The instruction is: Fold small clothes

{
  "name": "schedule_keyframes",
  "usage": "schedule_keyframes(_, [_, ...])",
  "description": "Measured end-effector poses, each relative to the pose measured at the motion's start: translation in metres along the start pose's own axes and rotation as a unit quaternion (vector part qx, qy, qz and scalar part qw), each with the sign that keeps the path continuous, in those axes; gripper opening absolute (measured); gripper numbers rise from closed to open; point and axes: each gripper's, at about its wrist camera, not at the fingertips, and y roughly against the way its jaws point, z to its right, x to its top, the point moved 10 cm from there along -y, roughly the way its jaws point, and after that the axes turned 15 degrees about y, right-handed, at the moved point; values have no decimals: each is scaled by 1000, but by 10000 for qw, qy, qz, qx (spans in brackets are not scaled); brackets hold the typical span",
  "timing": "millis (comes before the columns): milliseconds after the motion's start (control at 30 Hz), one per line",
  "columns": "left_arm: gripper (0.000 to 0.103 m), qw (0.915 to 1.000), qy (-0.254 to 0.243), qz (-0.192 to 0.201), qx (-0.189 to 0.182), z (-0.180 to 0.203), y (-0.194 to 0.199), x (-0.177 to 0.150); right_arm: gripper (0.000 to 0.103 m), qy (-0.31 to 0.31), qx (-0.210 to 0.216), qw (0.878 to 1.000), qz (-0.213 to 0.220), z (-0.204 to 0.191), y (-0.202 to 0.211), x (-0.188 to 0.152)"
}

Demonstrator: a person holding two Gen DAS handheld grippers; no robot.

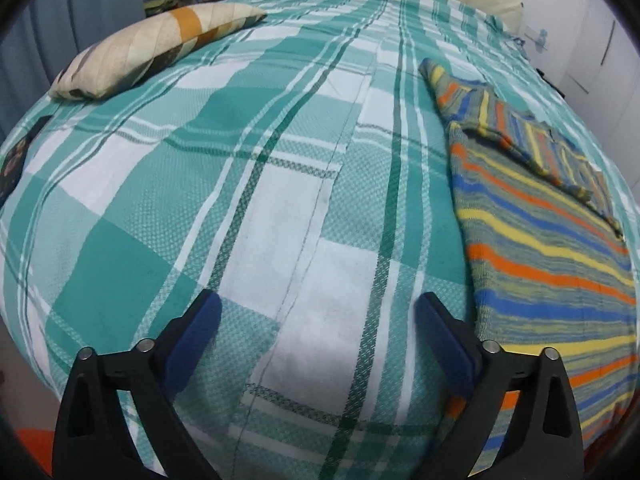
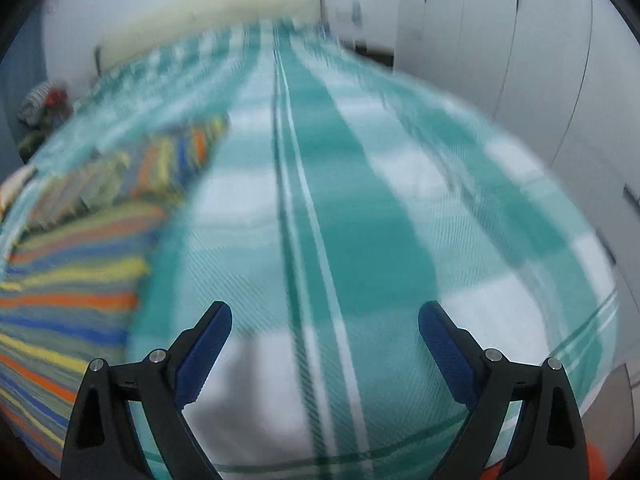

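Both my claws, left gripper (image 1: 318, 312) and right gripper (image 2: 325, 318), gape wide, empty. Striped multicolour knitted garment (image 1: 548, 248) lies between them on green-and-white checked bedspread (image 1: 248, 184), one sleeve apparently folded in. Probably mid-fold; next I must grip an edge.

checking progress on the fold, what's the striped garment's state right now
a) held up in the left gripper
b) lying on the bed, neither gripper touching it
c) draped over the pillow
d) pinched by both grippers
b: the striped garment lies on the plaid bedspread, while the left gripper and right gripper are both open with only bedspread between their fingers.
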Motion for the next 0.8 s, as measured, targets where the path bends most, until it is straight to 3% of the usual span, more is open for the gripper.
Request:
schedule_keyframes(67, [102, 10000, -1, -27, 29, 1, -4, -2, 96, -154, 206, 9994, -224, 0, -13, -11])
schedule_keyframes(167, [103, 10000, -63, -25, 67, 1, -8, -5, 103, -52, 120, 9997, -220, 0, -18, -12])
schedule_keyframes(800, [103, 9995, -204, -122, 221, 2, -10, -9, 103, -61, 175, 9995, -262, -4, -26, -21])
